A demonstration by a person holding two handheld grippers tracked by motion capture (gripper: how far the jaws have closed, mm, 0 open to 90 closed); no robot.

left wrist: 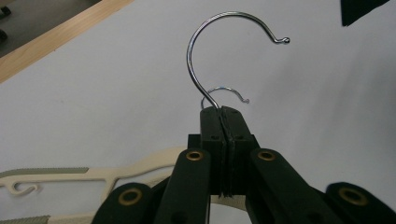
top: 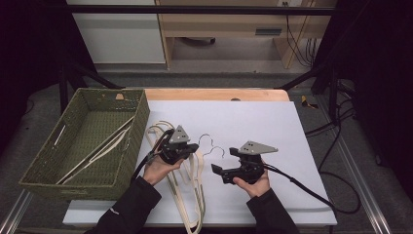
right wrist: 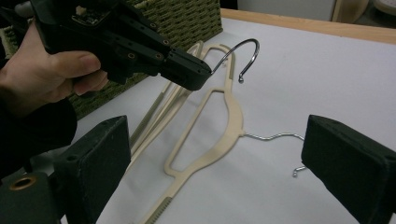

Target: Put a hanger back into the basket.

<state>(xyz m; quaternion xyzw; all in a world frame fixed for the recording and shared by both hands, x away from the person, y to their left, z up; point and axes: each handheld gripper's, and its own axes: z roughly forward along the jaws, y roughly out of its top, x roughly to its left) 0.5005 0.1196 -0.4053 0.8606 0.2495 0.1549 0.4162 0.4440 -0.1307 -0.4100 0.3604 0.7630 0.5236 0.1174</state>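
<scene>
My left gripper (top: 195, 147) is shut on the shank of a chrome hook (left wrist: 205, 42) that belongs to a cream plastic hanger (left wrist: 107, 175). The right gripper view looks across at that gripper (right wrist: 196, 77) and the hook (right wrist: 247, 53), raised a little off the sheet. A second cream hanger (right wrist: 219, 121) lies flat on the white sheet with its wire hook (right wrist: 275, 136) pointing right. My right gripper (top: 224, 160) hovers to the right of the hangers, open wide, its pads (right wrist: 93, 158) apart with nothing held between them. More cream hangers (top: 187, 195) lie in a loose pile under my left hand.
A green woven basket (top: 141, 117) stands at the left of the table with a few hangers (top: 97, 151) lying inside. The white sheet (top: 272, 126) covers the wooden table (top: 214, 94). A black cable (top: 311, 195) trails from the right gripper.
</scene>
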